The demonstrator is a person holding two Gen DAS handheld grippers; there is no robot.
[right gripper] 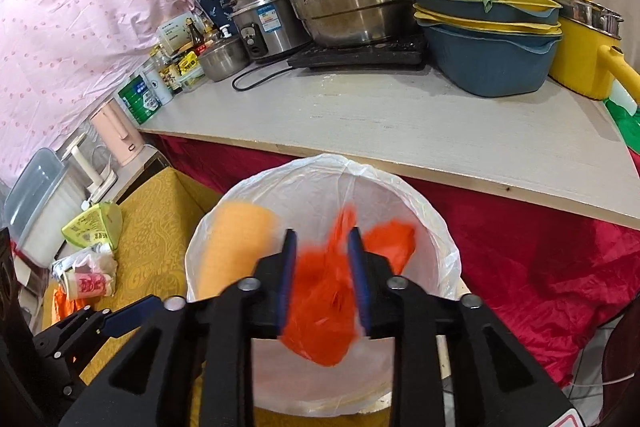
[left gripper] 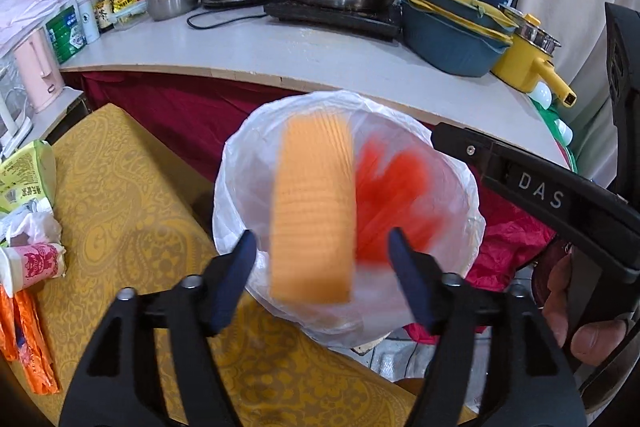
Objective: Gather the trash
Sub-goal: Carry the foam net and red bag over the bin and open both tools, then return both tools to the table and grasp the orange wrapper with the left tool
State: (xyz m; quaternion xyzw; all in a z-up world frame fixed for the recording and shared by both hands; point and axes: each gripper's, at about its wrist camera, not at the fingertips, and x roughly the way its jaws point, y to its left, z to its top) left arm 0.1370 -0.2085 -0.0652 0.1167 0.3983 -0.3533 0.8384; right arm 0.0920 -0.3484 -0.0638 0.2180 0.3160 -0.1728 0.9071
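Note:
A bin lined with a white plastic bag (left gripper: 460, 187) (right gripper: 420, 195) stands below both grippers. My left gripper (left gripper: 322, 233) is open over it. A ribbed orange block (left gripper: 314, 207) (right gripper: 236, 239), motion-blurred, hangs loose between the fingers with a gap to each pad. My right gripper (right gripper: 322, 230) also has its jaws apart above the bin. A crumpled red-orange plastic bag (right gripper: 324, 307) (left gripper: 396, 187), blurred, sits between and below its pads, which do not seem to press on it. In the left wrist view the right gripper's body (left gripper: 540, 187) comes in from the right.
Yellow patterned cloth (left gripper: 140, 207) covers the table left of the bin, with a green packet (left gripper: 24, 175), a red-printed paper cup (left gripper: 32, 263), white plastic and an orange wrapper (left gripper: 28, 339). Behind is a white counter (right gripper: 400, 115) with steel pots, blue basins and a yellow pan. A hand (left gripper: 568, 307) holds the right gripper.

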